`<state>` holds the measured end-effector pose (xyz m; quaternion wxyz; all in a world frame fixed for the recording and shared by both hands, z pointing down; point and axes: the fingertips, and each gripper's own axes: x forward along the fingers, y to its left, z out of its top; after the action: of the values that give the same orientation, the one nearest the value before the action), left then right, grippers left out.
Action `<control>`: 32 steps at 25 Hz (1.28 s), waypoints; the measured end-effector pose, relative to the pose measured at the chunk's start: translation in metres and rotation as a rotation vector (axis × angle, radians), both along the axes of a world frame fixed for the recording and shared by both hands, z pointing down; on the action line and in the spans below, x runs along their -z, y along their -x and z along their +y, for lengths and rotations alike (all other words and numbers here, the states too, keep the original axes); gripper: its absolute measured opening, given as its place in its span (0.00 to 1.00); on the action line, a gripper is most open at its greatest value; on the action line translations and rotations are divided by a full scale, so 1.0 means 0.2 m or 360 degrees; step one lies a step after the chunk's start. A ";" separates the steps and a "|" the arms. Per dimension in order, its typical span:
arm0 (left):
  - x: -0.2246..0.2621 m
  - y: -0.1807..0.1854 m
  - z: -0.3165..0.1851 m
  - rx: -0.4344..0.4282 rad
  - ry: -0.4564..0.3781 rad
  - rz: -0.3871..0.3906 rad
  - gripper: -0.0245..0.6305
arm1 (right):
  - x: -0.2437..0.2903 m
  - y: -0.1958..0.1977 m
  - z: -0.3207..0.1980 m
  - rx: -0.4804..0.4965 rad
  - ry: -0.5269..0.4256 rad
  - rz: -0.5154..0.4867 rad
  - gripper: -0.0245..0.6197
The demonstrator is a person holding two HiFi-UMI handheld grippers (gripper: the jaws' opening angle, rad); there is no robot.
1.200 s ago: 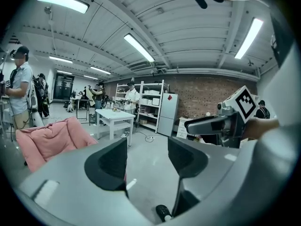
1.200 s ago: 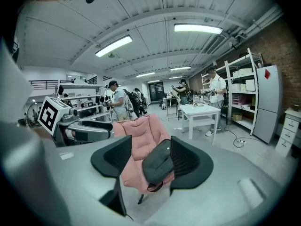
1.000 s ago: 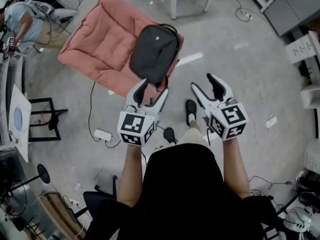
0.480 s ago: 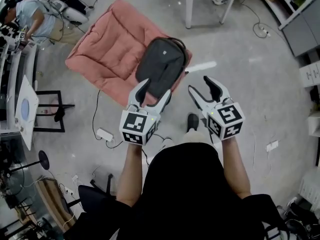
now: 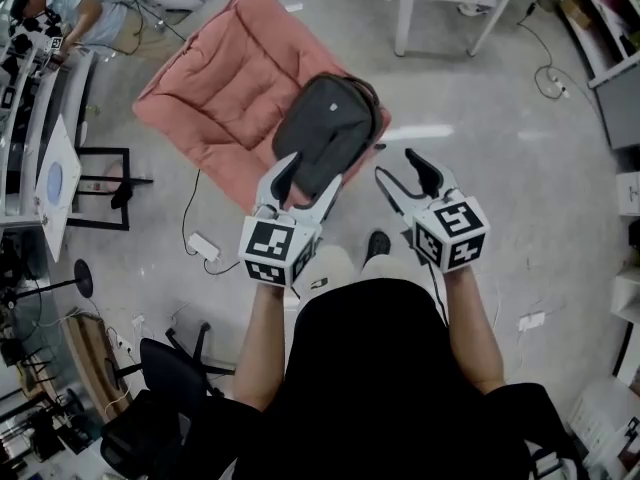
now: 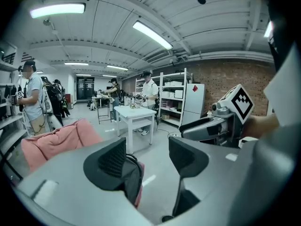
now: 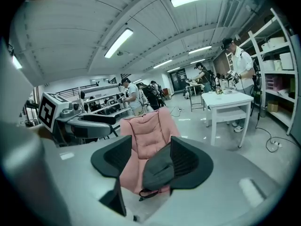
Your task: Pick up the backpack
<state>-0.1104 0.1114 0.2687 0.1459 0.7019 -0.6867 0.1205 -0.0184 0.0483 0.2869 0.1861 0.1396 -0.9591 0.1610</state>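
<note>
Approach had closed the gap. Compared with a second before, the backpack (image 5: 325, 133) sat lower and nearer in the head view, and the tips of the left gripper (image 5: 310, 171) now overlapped its near end where they had been short of it. I judged that overlap to be only a line of sight, since the left gripper view showed the bag beyond the jaws, not between them. Both grippers stayed spread and empty, with the right gripper (image 5: 399, 167) at about 4 o'clock of the bag, over bare floor (image 5: 500, 168). The backpack lay flat and untouched on the pink cushion (image 5: 220, 78), at that cushion's 4 o'clock corner. Its long axis ran from 7 o'clock to 1 o'clock, with the looped far end toward 1 o'clock and the near end toward the person. Reaching and gripping remained to be done.
</note>
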 end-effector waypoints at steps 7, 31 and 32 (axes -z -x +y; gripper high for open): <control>-0.11 0.06 -0.04 0.0060 0.0072 0.0046 0.47 | -0.13 0.05 -0.05 0.0053 0.0114 0.0054 0.41; -0.56 0.75 -0.69 -0.0279 0.0321 0.0141 0.49 | -0.62 0.57 -0.52 -0.0230 0.0353 0.0467 0.41; -0.58 0.77 -0.72 -0.0293 0.0329 0.0158 0.49 | -0.64 0.59 -0.53 -0.0245 0.0364 0.0481 0.41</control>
<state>-0.2642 -0.0317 0.3846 0.2395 0.7482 -0.5954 0.1685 -0.1364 -0.0581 0.4143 0.3296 0.2131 -0.8823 0.2597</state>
